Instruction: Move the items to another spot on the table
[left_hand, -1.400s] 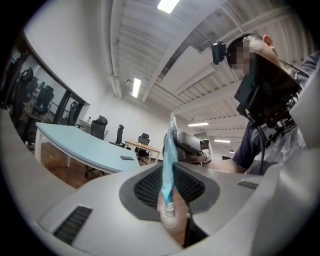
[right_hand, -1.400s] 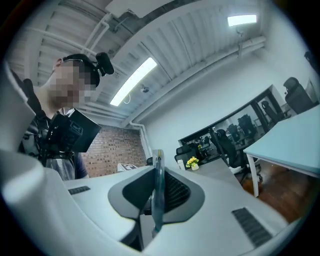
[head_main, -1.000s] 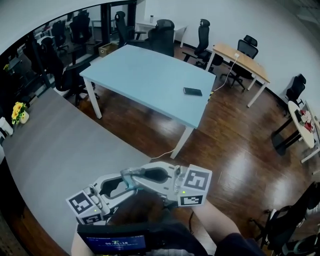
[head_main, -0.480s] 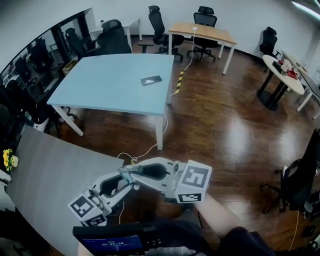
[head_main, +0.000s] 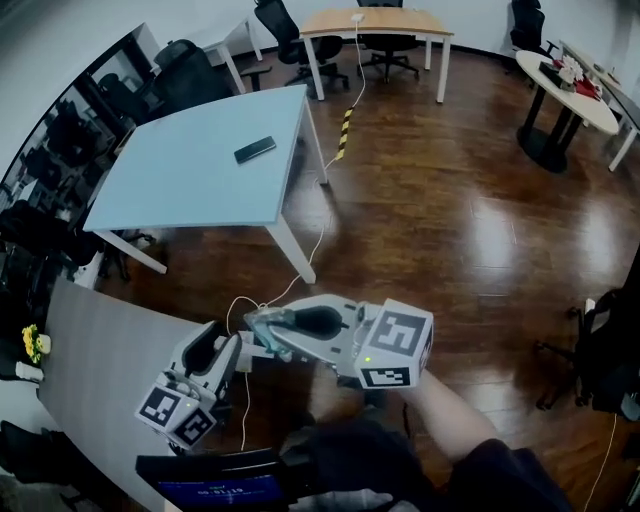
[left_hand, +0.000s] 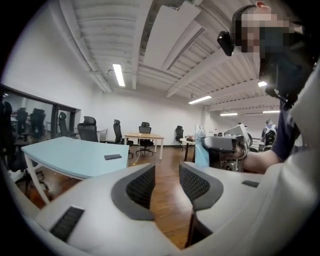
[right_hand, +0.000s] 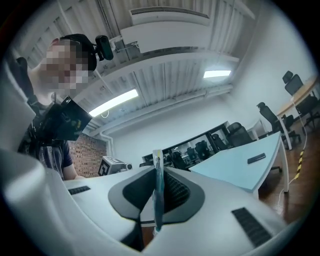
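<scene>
In right hand-held gripper (right_hand: 158, 176) — thin blue packet (right_hand: 157, 159), edge-on

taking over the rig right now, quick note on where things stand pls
Left gripper: jaws apart, have just been closing, nothing between them.
Right gripper: shut on a thin bluish packet, held edge-on in the air.
Things: both grippers are by the edge of the grey table. The light blue table further off has a phone on it.
Done: packet is picked up.
Left: set it down at a spot on a table. The pictures do not show which spot, or any other items waiting.
</scene>
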